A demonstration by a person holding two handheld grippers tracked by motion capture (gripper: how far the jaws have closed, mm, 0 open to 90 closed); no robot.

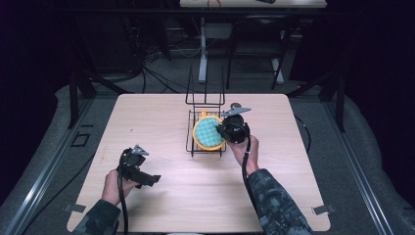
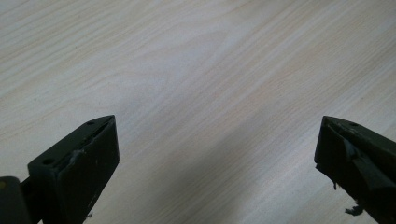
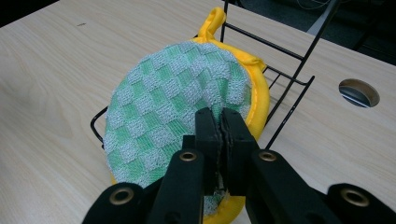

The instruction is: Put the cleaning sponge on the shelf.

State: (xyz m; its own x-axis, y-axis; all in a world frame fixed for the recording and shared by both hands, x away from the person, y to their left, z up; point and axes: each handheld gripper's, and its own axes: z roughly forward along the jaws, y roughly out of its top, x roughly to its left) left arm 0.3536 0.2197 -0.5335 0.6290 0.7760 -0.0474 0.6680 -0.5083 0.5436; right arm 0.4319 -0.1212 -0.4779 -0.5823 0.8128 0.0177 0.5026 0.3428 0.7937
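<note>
A round pot holder (image 1: 207, 133) (image 3: 168, 102), green-and-white checked with a yellow rim and loop, lies tilted over the low part of a black wire rack (image 1: 205, 102) (image 3: 299, 60) at the table's middle. My right gripper (image 1: 221, 132) (image 3: 219, 113) comes in from the pot holder's right side and is shut on its cloth near the yellow rim. My left gripper (image 1: 152, 179) (image 2: 217, 120) is open at the front left, low over bare wood, with nothing between its jaws.
The light wooden table (image 1: 161, 117) (image 2: 196, 56) has a round cable hole (image 1: 236, 105) (image 3: 358, 92) just right of the rack's upright wires. Dark floor, cables and another table's legs (image 1: 202, 49) lie beyond the far edge.
</note>
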